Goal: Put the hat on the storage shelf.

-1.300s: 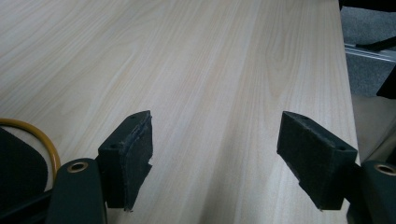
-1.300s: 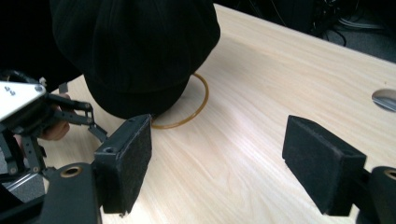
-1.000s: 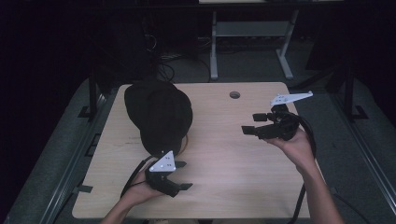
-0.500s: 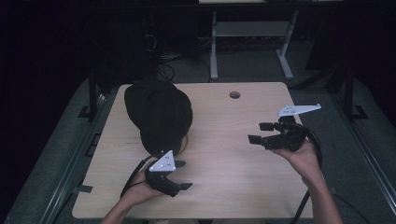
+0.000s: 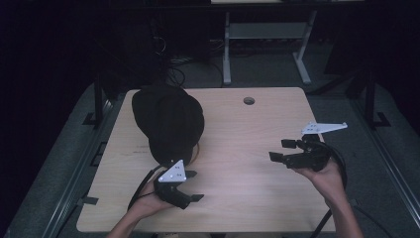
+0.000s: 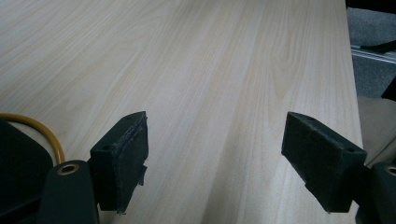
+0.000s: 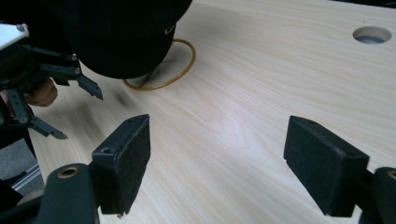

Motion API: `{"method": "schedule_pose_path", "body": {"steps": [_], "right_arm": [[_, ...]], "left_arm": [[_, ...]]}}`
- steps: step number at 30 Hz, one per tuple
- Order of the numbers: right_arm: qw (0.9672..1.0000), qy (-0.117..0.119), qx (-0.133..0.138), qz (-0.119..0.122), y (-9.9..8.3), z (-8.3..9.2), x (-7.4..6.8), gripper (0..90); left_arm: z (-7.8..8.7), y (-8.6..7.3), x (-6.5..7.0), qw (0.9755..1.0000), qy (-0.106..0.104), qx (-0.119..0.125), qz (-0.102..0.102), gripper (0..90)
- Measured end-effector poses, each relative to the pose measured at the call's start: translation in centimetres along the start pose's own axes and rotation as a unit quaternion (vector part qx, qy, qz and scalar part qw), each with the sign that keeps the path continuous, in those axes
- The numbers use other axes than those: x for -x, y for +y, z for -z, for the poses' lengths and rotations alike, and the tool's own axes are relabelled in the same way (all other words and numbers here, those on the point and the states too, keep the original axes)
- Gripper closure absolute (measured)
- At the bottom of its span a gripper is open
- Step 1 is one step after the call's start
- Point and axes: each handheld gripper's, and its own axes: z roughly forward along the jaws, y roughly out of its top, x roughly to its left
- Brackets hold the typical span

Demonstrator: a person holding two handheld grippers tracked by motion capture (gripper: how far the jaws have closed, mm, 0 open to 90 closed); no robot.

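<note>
Both jaws are spread wide here and neither one has anything in it. The left hand-held gripper sits low near the front edge of the counter, jaws apart, pointing across bare wood toward the right. The right hand-held gripper is over the right side of the counter, also wide open, aimed left toward the other one.

The main thing on the counter is a black cap, dark and rounded, sitting at the back left, just behind the left hand-held gripper. A thin orange loop pokes out from under its near edge, lying flat on the wood.

The left hand comes in from the bottom, the grey plate facing up. The right hand reaches in from the bottom right. There's a round hole near the back edge.
</note>
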Motion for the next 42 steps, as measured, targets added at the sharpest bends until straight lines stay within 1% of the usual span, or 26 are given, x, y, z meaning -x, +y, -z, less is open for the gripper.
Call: {"method": "schedule_pose_path", "body": {"steps": [1, 2, 10, 12, 15, 16, 17, 19, 22, 27, 29, 33, 35, 40, 42], "right_arm": [[1.0000, -0.001, -0.002, -0.001, -0.4, 0.0, 0.1, 22.4], [1.0000, -0.001, -0.002, -0.001, -0.4, 0.0, 0.1, 22.4], [0.9999, -0.009, 0.001, -0.008, -2.0, 0.5, 0.4, 22.0], [0.9999, -0.012, -0.002, -0.010, -2.4, 0.7, 0.4, 21.7], [0.9998, -0.015, -0.004, -0.010, -2.9, 1.0, 0.4, 21.7], [0.9998, -0.016, -0.004, -0.006, -3.1, 1.1, 0.4, 21.6], [0.9998, -0.018, -0.006, -0.008, -3.5, 1.3, 0.4, 21.5], [0.9998, -0.018, -0.007, -0.008, -3.7, 1.4, 0.4, 21.5], [0.9997, -0.021, -0.010, -0.012, -4.4, 1.6, 0.4, 21.3], [0.9995, -0.022, -0.007, -0.022, -5.7, 1.9, 0.5, 21.3], [0.9992, -0.024, -0.009, -0.031, -6.4, 2.0, 0.6, 21.3], [0.9991, -0.025, -0.010, -0.033, -7.0, 2.0, 0.6, 21.3], [0.9990, -0.028, -0.013, -0.032, -7.5, 2.0, 0.5, 21.3], [0.9991, -0.027, -0.014, -0.029, -8.1, 1.9, 0.4, 21.3], [0.9992, -0.026, -0.013, -0.027, -8.5, 1.8, 0.3, 21.1]], "left_arm": [[0.0, 0.0, 0.0, 1.0000, 0.000, 0.000, 0.000, 22.7], [0.0, 0.0, 0.0, 1.0000, 0.000, 0.000, 0.000, 22.7], [0.0, -0.1, 0.0, 1.0000, 0.002, -0.001, 0.000, 22.7], [0.0, -0.1, 0.0, 1.0000, 0.003, -0.001, 0.001, 22.7], [0.0, -0.1, -0.1, 1.0000, 0.008, 0.000, 0.002, 22.7], [0.0, -0.1, -0.1, 1.0000, 0.009, 0.001, 0.004, 22.8], [0.1, -0.2, -0.1, 0.9999, 0.012, 0.001, 0.005, 22.8], [0.1, -0.2, -0.2, 0.9999, 0.013, 0.002, 0.006, 22.8], [0.2, -0.2, -0.2, 0.9998, 0.016, 0.003, 0.008, 22.8], [0.1, -0.2, -0.2, 0.9997, 0.022, 0.004, 0.012, 22.9], [0.2, -0.3, -0.2, 0.9996, 0.025, 0.004, 0.013, 23.0], [0.2, -0.4, -0.2, 0.9994, 0.029, 0.005, 0.017, 23.0], [0.3, -0.4, -0.2, 0.9993, 0.032, 0.005, 0.018, 23.0], [0.4, -0.5, -0.2, 0.9989, 0.039, 0.010, 0.023, 23.0], [0.5, -0.5, -0.1, 0.9989, 0.041, 0.011, 0.021, 23.0]]}}
